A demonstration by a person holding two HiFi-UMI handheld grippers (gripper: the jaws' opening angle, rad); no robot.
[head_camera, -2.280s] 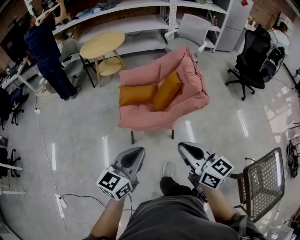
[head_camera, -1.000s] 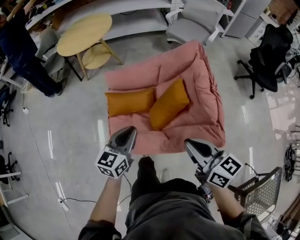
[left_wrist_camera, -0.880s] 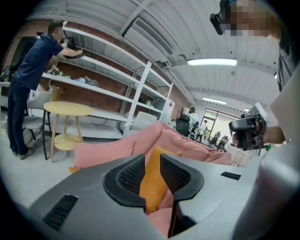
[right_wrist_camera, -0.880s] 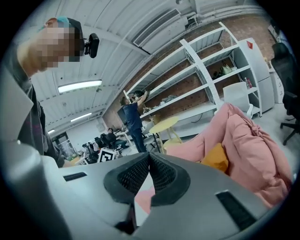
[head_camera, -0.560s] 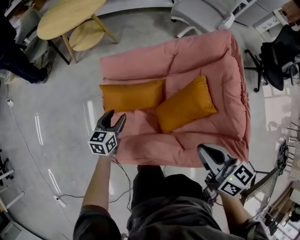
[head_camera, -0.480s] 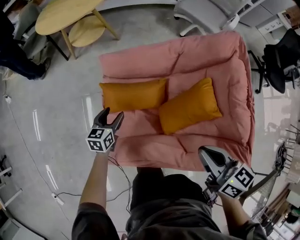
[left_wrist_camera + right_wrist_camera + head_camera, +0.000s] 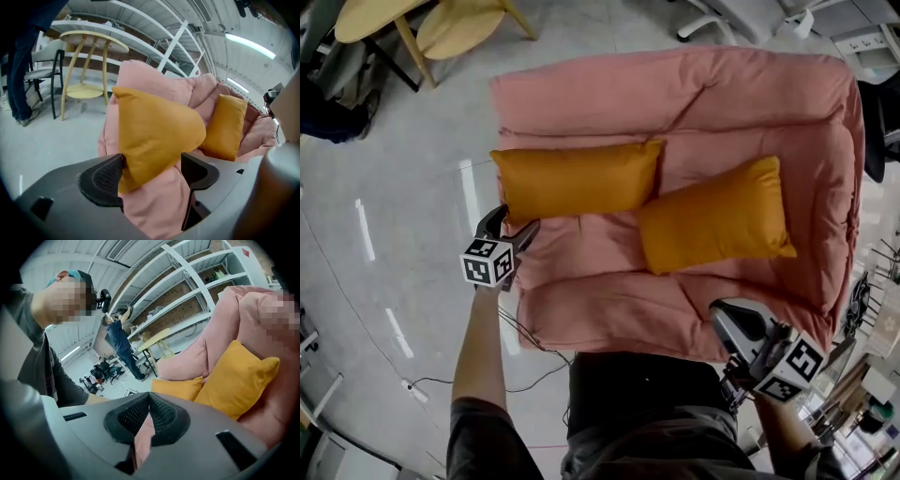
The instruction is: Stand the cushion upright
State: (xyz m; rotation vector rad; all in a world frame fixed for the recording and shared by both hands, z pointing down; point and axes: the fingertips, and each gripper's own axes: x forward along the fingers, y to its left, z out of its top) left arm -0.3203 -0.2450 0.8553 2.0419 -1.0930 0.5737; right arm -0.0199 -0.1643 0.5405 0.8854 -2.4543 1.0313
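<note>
The pink padded chair [image 7: 675, 84] fills the middle of the frame, standing on the grey floor [image 7: 384, 244]. Two orange cushions rest on it: the left cushion [image 7: 577, 178] lies crosswise, the right cushion [image 7: 712, 227] sits angled just beside it. A wooden table [image 7: 450, 23] stands on the floor, upper left.

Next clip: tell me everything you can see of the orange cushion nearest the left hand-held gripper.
The rectangular orange fabric cushion is plump, soft-looking and lightly creased. It rests long side down on the left of the pink padded lounge chair, against its backrest. Its right end reaches the second orange cushion, though contact is unclear. Its lower left corner sits between the opening jaws of the left hand-held gripper, which are not clamped on it.
</note>
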